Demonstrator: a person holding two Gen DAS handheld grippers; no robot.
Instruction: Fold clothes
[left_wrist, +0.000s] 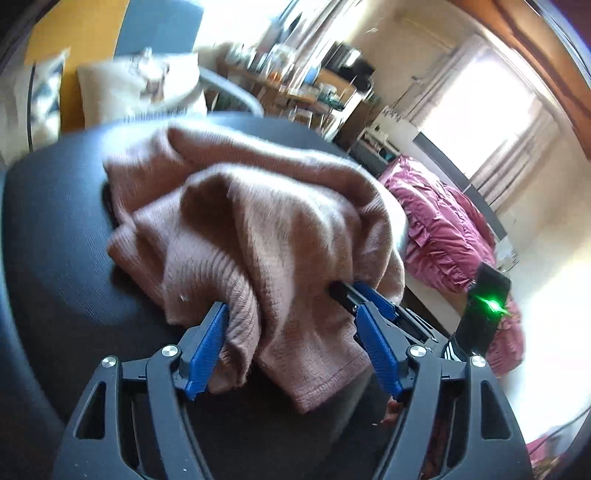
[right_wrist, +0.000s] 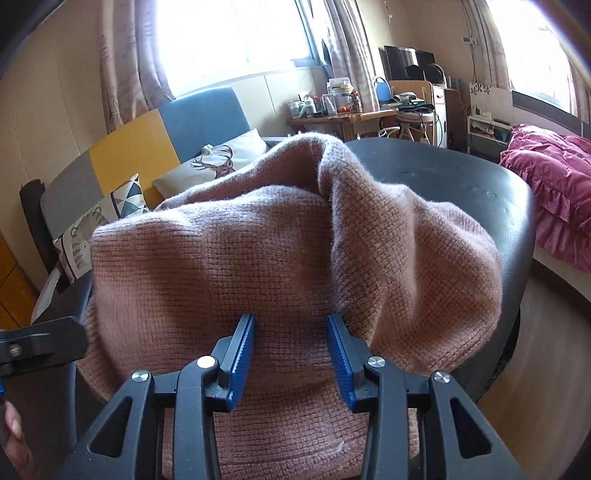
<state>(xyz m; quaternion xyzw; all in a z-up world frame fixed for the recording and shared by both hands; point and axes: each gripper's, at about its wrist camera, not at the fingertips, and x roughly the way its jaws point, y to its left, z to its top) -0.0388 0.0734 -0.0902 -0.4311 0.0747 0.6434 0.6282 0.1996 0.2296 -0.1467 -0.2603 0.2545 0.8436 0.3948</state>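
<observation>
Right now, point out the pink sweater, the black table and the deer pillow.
pink sweater (right_wrist: 258, 258): right wrist view, on the broad knitted front panel.
black table (right_wrist: 461, 184): right wrist view, on the bare top beyond the sweater.
deer pillow (right_wrist: 225, 158): right wrist view, on the printed deer head.

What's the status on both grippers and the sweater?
Left gripper open, sweater folds between its fingers. Right gripper open against the knit. Pink sweater bunched on the black table, unfolded. Nothing in the way.
</observation>
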